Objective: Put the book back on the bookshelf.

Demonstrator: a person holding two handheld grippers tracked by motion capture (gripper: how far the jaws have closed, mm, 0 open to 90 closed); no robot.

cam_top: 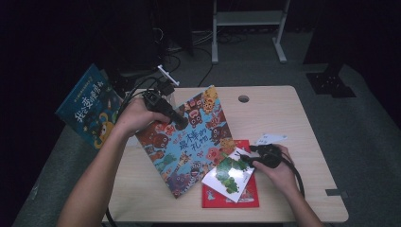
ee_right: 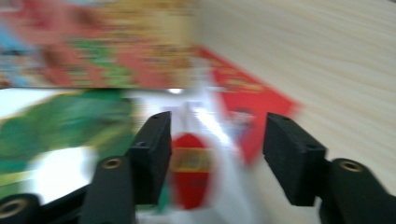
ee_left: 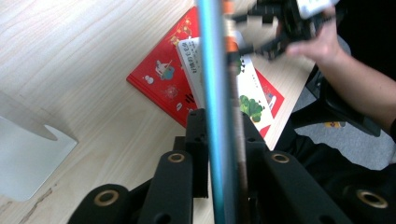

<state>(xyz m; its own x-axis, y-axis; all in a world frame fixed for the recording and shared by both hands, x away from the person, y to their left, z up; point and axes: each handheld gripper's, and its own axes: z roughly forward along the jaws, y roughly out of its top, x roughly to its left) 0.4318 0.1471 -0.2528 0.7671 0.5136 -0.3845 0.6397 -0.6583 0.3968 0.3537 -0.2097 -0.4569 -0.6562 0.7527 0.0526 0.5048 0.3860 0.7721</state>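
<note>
- Pale wood table [cam_top: 283, 113], high view: the left gripper [cam_top: 177, 120] pinches the top edge of a blue picture book [cam_top: 189, 142], which stands tilted on its lower corner near mid-table. To its right a white book [cam_top: 229, 175] lies on a red book [cam_top: 246, 194]; the right gripper [cam_top: 246, 158] reaches the white book's upper edge, and whether it touches cannot be told. A second blue book [cam_top: 90, 109] leans off the table's left corner.
- Left gripper view: the blue book's edge [ee_left: 212, 93] runs straight up between the jaws, which are pressed on it. Below lie the red book [ee_left: 163, 79] and white book [ee_left: 247, 88], with the right gripper [ee_left: 261, 30] spread above them and a white stand [ee_left: 28, 154] at left.
- Right gripper view, blurred: the jaws stand spread just over the white book [ee_right: 60, 154]; the red book [ee_right: 252, 107] lies beyond, on bare wood.
</note>
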